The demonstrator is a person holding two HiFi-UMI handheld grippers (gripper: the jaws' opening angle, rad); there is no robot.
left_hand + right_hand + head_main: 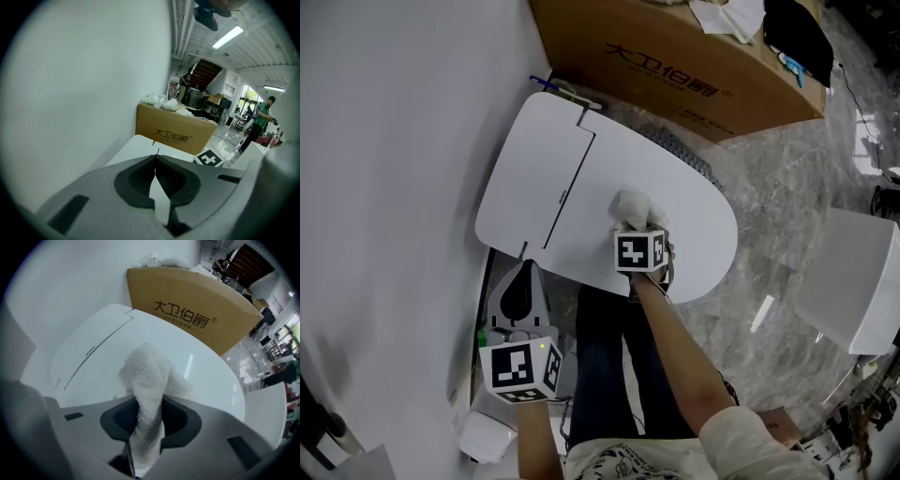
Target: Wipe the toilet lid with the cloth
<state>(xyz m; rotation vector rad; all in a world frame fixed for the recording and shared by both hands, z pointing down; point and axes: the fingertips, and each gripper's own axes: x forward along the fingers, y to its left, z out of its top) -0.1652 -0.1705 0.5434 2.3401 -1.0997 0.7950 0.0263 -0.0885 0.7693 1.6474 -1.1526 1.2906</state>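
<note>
Right claw [147,404] was clamped on the cloth [146,376], a white terry wad bunched between its jaws and pressed onto the closed toilet lid [694,211]. In the head view the cloth sat about mid-lid, toward the rounded front end. The lid's long axis ran from the hinge end by the wall, up-left, to that front end, down-right, so strokes would likely follow that line, with bare lid on both sides of the wad. Left claw [155,161], jaws closed on nothing, hung off the lid's near edge beside the wall, so the right was plainly nearer. A cardboard box [675,56] stood beyond the lid.
</note>
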